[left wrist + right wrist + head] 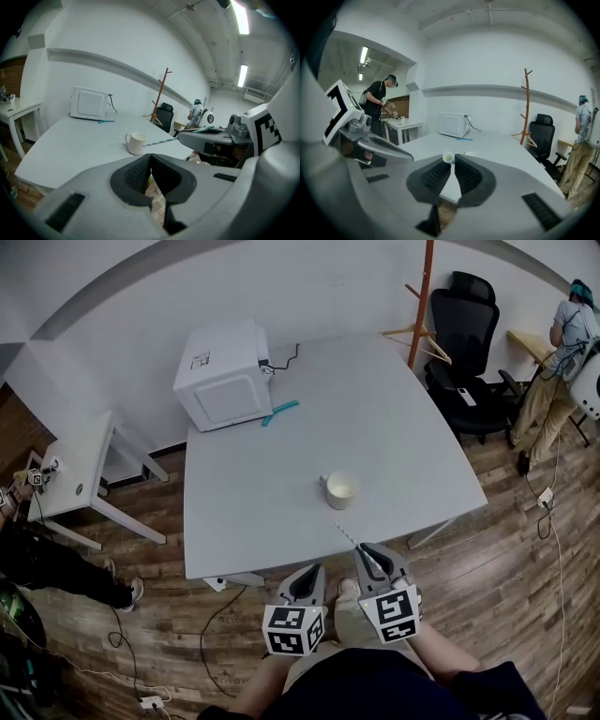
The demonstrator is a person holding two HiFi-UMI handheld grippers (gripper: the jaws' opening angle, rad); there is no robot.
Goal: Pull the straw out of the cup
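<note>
A white mug [340, 489] stands on the grey table [262, 521], near its front edge. The striped paper straw [346, 534] lies clear of the mug, slanting from near it back to my right gripper [361, 550], which is shut on its near end. In the right gripper view the straw's round end [448, 158] shows between the pads, and the mug [471, 153] peeks out behind the right jaw. My left gripper [318, 569] hovers beside it off the table edge, shut and empty. The left gripper view shows the mug [136, 143] and the straw [159, 140] pointing at it.
A white microwave [223, 376] and a teal object [279, 412] sit at the table's far end. Beyond stand a wooden coat rack [424, 296], a black office chair [469, 343] and a person [562, 362]. A small white side table [75, 465] is at left; cables lie on the floor.
</note>
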